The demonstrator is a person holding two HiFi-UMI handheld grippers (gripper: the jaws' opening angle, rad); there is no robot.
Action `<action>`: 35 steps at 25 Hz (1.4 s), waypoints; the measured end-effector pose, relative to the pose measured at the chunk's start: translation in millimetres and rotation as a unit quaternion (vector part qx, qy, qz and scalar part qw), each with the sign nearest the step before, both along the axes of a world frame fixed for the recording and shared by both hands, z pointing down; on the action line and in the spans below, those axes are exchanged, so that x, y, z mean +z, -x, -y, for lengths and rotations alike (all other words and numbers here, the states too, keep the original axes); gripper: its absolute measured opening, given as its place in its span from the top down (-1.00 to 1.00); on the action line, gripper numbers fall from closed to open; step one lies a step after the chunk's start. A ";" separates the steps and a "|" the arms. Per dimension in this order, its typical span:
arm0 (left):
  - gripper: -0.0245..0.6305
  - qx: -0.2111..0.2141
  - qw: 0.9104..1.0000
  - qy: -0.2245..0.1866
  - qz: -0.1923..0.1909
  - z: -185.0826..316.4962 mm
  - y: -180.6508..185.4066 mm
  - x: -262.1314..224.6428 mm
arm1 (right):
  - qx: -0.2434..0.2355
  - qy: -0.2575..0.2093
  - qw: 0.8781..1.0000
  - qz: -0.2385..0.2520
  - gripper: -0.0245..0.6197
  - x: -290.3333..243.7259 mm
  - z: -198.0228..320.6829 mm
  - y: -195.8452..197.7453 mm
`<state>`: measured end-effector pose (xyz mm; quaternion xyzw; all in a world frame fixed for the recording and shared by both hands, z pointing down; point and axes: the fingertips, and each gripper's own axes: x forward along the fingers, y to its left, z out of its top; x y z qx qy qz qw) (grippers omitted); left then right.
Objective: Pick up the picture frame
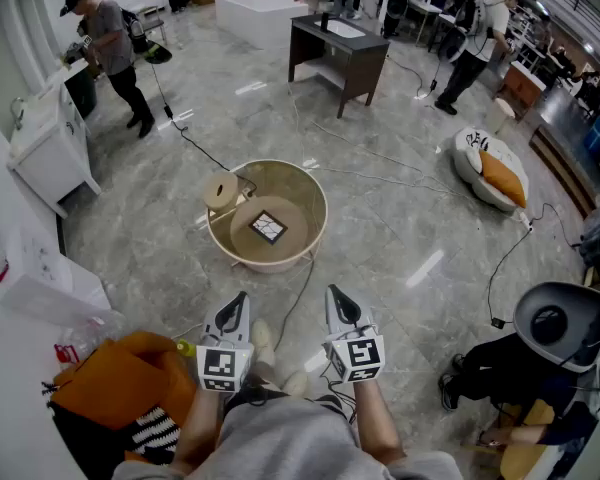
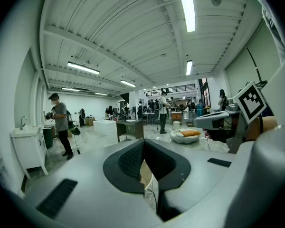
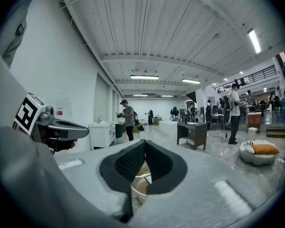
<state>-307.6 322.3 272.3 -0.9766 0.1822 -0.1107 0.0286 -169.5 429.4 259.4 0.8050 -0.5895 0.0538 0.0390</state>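
Note:
A small square picture frame point(image 1: 268, 227) with a dark border lies flat on the round wooden table point(image 1: 310, 208) ahead of me on the floor. My left gripper point(image 1: 235, 306) and right gripper point(image 1: 338, 302) are held close to my body, side by side, well short of the table. Both point roughly level toward it. Each has its jaws together with nothing between them. In the left gripper view the left gripper point(image 2: 143, 144) hides most of the table. In the right gripper view, a sliver of the table point(image 3: 141, 180) and the frame's corner point(image 3: 147, 178) peek below the right gripper point(image 3: 144, 145).
A roll of tape point(image 1: 221, 190) sits on the table's left rim. Cables trail over the marble floor. A dark desk point(image 1: 336, 55) stands beyond, a white cabinet point(image 1: 48, 148) at left, a cushion seat point(image 1: 492, 170) at right. An orange bag point(image 1: 120, 380) lies by my left side. People stand far off.

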 end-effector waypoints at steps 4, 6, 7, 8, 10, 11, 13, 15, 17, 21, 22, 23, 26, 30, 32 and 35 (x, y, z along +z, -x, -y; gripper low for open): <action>0.87 -0.002 1.000 0.005 -0.002 4.6 -3.2 8.5 | -0.001 -0.001 1.000 0.007 0.93 7.0 4.7 -3.3; 0.87 -0.003 1.000 0.007 0.000 5.5 -5.2 13.2 | -0.001 -0.004 1.000 0.010 0.93 8.0 5.2 -5.2; 0.87 -0.003 1.000 0.009 0.001 6.4 -6.9 15.1 | -0.001 -0.003 1.000 0.011 0.93 8.5 5.6 -6.5; 0.87 -0.003 1.000 0.011 0.001 8.1 -9.2 16.6 | -0.001 -0.001 1.000 0.011 0.93 9.4 6.7 -8.4; 0.87 -0.004 1.000 0.014 0.001 14.0 -14.8 18.9 | 0.000 0.006 1.000 0.012 0.93 13.6 10.8 -14.3; 0.87 -0.004 1.000 0.016 0.001 17.6 -17.8 20.4 | 0.000 0.010 1.000 0.014 0.93 16.3 14.1 -18.0; 0.87 -0.006 1.000 0.022 0.003 26.0 -23.2 24.2 | -0.001 0.014 1.000 0.017 0.93 19.4 23.0 -25.5; 0.87 -0.009 1.000 0.025 0.007 36.4 -28.7 26.7 | -0.001 0.017 1.000 0.022 0.92 20.6 33.9 -33.8; 0.87 -0.013 1.000 0.027 0.009 48.9 -36.3 25.9 | -0.005 0.021 1.000 0.022 0.93 20.6 47.8 -43.3; 0.87 -0.021 0.999 0.028 0.005 78.8 -51.8 21.0 | -0.018 0.023 0.999 0.019 0.93 15.5 85.6 -59.2; 0.87 -0.023 0.999 0.029 0.004 87.3 -55.2 20.3 | -0.023 0.021 0.999 0.018 0.93 12.6 97.3 -61.6; 0.87 -0.024 0.999 0.031 0.002 96.2 -58.8 19.6 | -0.029 0.020 0.999 0.017 0.93 10.3 109.4 -63.7; 0.87 -0.027 0.999 0.039 -0.005 125.5 -68.2 16.2 | -0.040 0.022 0.999 0.011 0.93 6.0 144.1 -69.3; 0.87 -0.027 0.999 0.036 -0.008 166.7 -76.2 8.5 | -0.043 0.026 0.999 0.006 0.93 -3.5 185.5 -74.2; 0.87 -0.023 0.999 0.036 -0.013 187.4 -83.0 5.3 | -0.042 0.029 0.999 0.001 0.92 -6.2 205.0 -77.2; 0.87 -0.020 0.999 0.038 -0.021 216.9 -87.8 5.4 | -0.042 0.035 0.999 -0.002 0.93 -3.8 231.5 -76.1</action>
